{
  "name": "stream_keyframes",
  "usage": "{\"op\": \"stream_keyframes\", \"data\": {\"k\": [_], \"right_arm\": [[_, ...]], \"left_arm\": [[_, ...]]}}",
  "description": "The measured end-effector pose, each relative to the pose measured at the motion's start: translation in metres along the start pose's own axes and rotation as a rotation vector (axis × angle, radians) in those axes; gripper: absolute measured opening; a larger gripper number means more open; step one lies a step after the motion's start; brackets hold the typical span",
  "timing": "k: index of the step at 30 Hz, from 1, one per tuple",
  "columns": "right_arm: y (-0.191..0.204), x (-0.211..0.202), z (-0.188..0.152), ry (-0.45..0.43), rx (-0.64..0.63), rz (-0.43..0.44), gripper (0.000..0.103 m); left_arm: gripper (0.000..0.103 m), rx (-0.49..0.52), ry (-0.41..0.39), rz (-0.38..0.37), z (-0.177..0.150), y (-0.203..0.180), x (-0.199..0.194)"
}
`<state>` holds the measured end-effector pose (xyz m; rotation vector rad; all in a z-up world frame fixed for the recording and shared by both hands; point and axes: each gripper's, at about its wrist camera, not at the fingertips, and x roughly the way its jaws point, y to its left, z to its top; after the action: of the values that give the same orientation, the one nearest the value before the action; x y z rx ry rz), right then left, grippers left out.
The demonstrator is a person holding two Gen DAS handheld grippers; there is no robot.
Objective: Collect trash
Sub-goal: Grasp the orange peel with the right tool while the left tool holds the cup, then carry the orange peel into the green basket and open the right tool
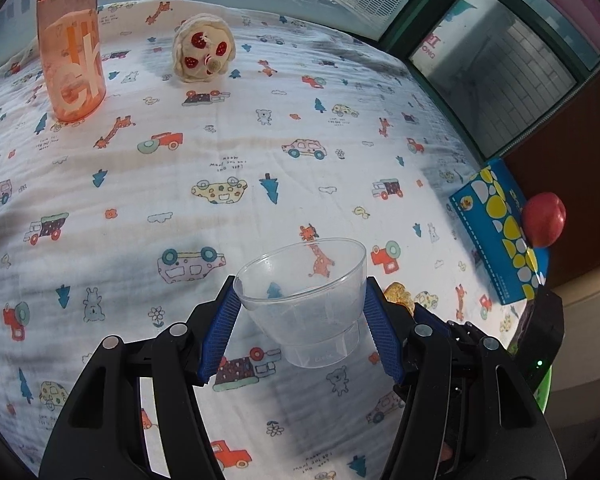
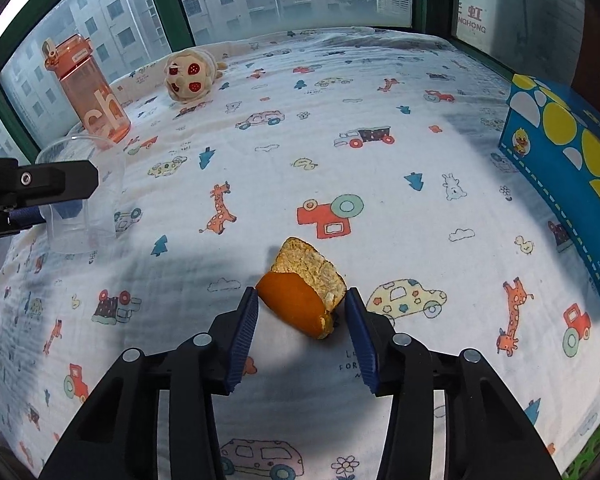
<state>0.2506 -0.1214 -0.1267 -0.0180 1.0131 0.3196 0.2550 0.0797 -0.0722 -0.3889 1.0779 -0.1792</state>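
Left tongs (image 1: 300, 320) clamped on a clear plastic cup (image 1: 304, 300), tilted, held above the cartoon-print cloth (image 1: 220, 184) on the worktop. Right tongs (image 2: 302, 332) open wide, pads either side of an orange peel (image 2: 304, 292) lying on the cloth, left pad touching or nearly so, right pad just apart. Far left, orange bottle (image 2: 92, 92) with white letters "ch". Beside it, plush toy (image 2: 188, 76). Right edge, blue dotted box (image 2: 572, 184), small print unreadable. On the window, "NGHONG".

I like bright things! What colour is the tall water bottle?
The water bottle is see-through orange with white letters, clearest in the right wrist view.
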Motion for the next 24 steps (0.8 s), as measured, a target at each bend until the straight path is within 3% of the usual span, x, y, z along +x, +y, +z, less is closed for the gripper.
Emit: {"op": "stream_keyframes", "data": {"k": [7, 24], "right_arm": [[-0.004, -0.028, -0.010, -0.025, 0.042, 0.031, 0.036], [-0.031, -0.140, -0.065, -0.166, 0.121, 0.021, 0.035]], "left_arm": [[0.061, 0.047, -0.010, 0.007, -0.013, -0.013, -0.007], [0.061, 0.144, -0.001, -0.062, -0.073, -0.068, -0.033]]}}
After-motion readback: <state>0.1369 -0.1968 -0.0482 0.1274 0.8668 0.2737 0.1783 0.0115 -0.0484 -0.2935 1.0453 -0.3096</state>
